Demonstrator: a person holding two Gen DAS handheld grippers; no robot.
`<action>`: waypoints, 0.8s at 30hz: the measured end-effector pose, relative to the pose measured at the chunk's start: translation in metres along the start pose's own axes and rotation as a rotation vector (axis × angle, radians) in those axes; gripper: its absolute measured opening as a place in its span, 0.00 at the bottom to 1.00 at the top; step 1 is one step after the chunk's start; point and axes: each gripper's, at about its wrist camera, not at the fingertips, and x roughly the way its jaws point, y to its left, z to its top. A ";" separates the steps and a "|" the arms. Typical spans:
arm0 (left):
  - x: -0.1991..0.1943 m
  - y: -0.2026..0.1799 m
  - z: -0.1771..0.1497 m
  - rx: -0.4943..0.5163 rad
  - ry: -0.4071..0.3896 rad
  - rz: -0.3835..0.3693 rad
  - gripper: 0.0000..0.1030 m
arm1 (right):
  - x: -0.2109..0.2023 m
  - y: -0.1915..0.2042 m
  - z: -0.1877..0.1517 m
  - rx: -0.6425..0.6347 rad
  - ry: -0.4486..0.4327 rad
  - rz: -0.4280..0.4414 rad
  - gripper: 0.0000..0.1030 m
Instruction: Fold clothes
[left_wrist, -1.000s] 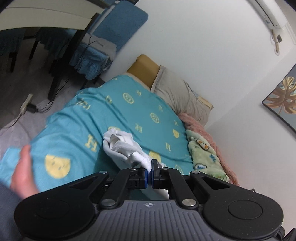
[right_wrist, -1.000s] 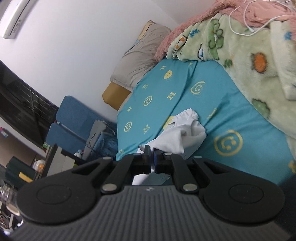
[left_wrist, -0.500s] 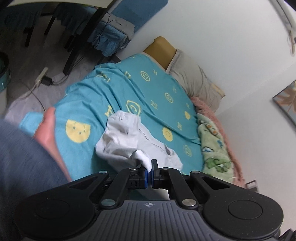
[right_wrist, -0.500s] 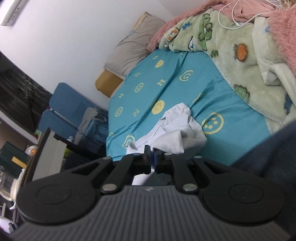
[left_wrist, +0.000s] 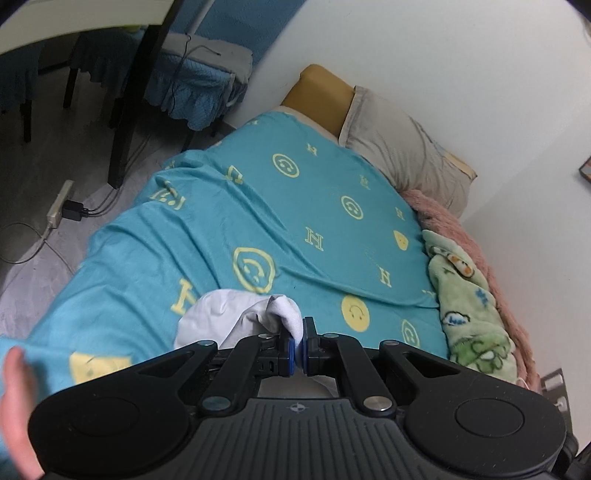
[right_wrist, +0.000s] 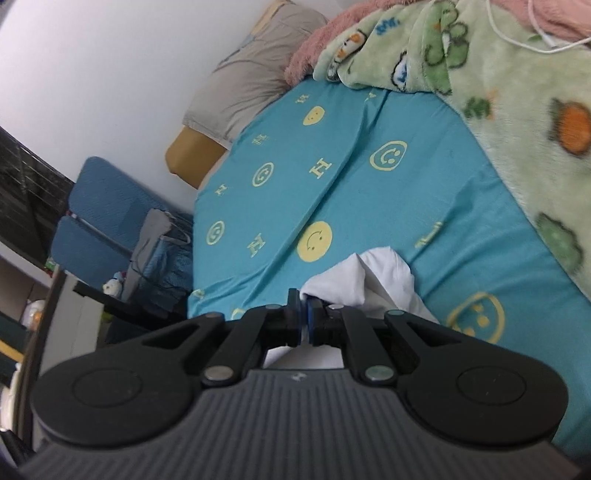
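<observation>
White garment (left_wrist: 236, 314) pinched in both closed fingers, left gripper (left_wrist: 298, 341), right gripper (right_wrist: 302, 320); spread apart evenly, lay flat ahead on bed (left_wrist: 258, 206).

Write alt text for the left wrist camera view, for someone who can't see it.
A black two-finger left gripper is shut on a bunched white cotton garment over a bed covered by a teal sheet with yellow smiley faces. A grey pillow lies at the head, and a green cartoon-print fleece blanket lies along the wall side.
</observation>
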 end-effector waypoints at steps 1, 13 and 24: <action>0.009 0.001 0.001 0.008 -0.006 -0.011 0.04 | 0.009 -0.002 0.003 -0.004 0.005 -0.009 0.06; 0.106 0.025 0.008 0.016 -0.017 -0.033 0.05 | 0.100 -0.024 0.009 -0.037 0.065 -0.055 0.08; 0.117 0.006 0.005 0.230 -0.030 -0.069 0.43 | 0.125 -0.030 0.012 -0.066 0.134 -0.063 0.28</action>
